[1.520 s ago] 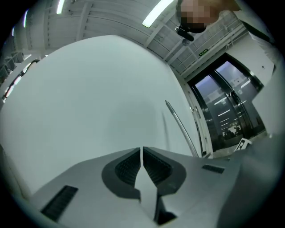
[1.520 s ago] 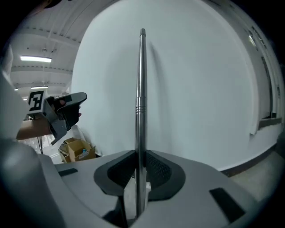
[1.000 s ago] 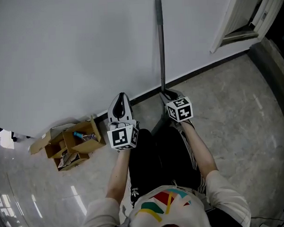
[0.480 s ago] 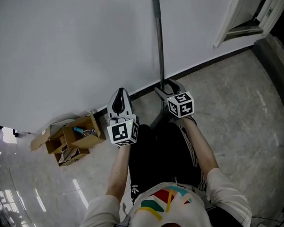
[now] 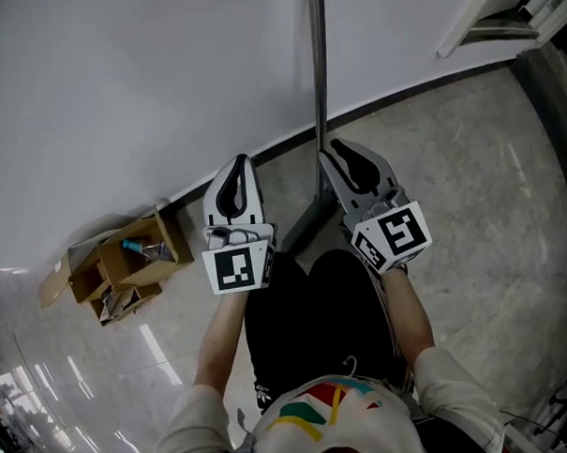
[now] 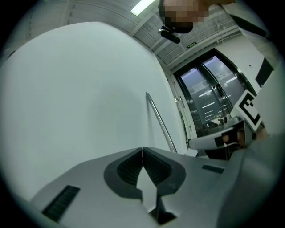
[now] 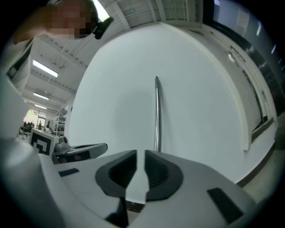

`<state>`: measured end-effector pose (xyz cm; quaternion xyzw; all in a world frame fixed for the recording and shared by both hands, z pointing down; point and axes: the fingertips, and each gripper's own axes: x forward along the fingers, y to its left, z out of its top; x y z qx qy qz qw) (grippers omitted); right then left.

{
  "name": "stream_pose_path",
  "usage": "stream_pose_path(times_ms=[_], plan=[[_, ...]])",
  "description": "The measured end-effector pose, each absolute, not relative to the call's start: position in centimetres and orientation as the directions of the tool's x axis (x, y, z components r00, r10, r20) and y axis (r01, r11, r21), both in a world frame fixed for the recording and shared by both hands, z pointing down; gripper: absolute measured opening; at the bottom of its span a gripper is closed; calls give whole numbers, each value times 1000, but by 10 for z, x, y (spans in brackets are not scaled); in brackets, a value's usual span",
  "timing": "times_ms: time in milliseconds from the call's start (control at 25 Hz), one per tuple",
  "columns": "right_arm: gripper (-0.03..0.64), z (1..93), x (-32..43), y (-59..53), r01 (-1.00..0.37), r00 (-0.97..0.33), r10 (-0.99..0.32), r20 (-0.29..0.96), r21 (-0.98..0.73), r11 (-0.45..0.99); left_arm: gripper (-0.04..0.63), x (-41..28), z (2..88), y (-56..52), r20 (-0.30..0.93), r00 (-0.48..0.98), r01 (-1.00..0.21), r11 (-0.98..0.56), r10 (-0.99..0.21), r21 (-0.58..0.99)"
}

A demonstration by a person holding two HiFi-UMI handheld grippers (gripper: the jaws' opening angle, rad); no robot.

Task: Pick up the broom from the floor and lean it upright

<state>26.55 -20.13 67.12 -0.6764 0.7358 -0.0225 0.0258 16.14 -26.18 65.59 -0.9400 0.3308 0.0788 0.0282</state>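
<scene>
- Leaning upright against the plain white wall (image 5: 146, 86), the broom with the slim grey metal handle (image 5: 320, 78) is seen with its long axis close to vertical. Its lower end is set on the speckled grey floor (image 5: 468, 166) at the wall's foot.
- The handle is found just ahead of the right gripper (image 5: 337, 157), beyond its tips and not between them. The left gripper (image 5: 240, 164) is held further off to the other side, so the right one is judged the nearer.
- The right gripper's fingers (image 7: 118, 171) have just been opening. A narrow gap is shown between them, nothing is held, and the handle is not touched.
- The left gripper's fingers (image 6: 129, 171) are closed tip to tip on nothing.
- The leaning step is judged done. Any coming move is judged to turn on the handle being left undisturbed while the right gripper is drawn clear of it.
</scene>
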Motion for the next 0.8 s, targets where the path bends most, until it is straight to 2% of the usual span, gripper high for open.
stream_pose_path(times_ms=[40, 120, 240, 400, 600, 800], plan=[[18, 676, 268, -202, -997, -63, -998, -17, -45, 63, 46, 164, 665, -267, -153, 779, -618, -786, -608, -24], [12, 691, 271, -204, -997, -49, -999, -17, -52, 50, 46, 168, 688, -277, -116, 791, -609, -792, -600, -51], [12, 701, 266, -202, -991, -60, -998, 17, -118, 57, 44, 167, 703, -282, -86, 788, -612, -791, -609, -3], [12, 658, 244, -188, -986, -100, -988, 114, -147, 83, 44, 151, 652, -257, -48, 761, -643, -762, -647, 79], [12, 509, 202, -176, -974, -182, -963, 201, -171, 149, 44, 126, 508, -219, 22, 744, -663, -734, -668, 147], [12, 271, 172, -159, -963, -223, -955, 197, -197, 184, 44, 100, 265, -192, 5, 691, -710, -678, -723, 190]])
